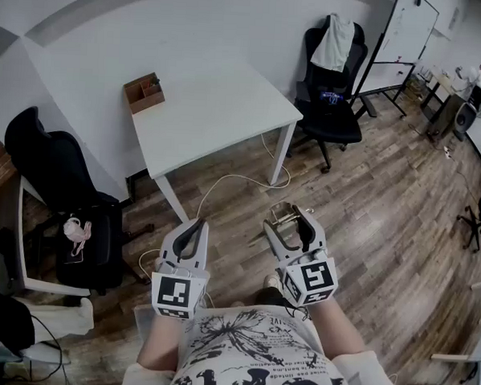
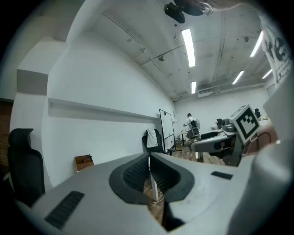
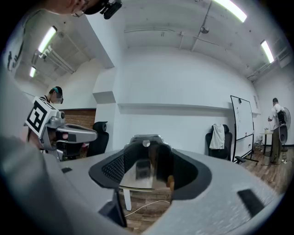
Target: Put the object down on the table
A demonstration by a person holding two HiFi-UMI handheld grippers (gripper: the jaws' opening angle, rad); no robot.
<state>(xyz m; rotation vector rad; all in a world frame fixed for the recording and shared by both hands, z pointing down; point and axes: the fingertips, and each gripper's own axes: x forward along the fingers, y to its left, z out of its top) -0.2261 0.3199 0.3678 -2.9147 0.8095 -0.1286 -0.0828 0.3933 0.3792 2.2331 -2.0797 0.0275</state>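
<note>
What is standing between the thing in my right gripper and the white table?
Nothing visible. Only wooden floor with a cable lies between the object in the right gripper and the table.

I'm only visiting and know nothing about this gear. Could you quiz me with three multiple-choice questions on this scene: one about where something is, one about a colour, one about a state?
1. Where is the brown box? A on the floor; B on the table; C on a chair.
2. What colour is the table? A white; B black; C red.
3. Which hand's tool is holding something? A left; B right; C neither.

Answers: B, the box stands at the table's far corner. A, its top and legs are white. B, the right gripper has its fingers clamped on a shiny object, while the left gripper is shut with nothing in it.
</note>
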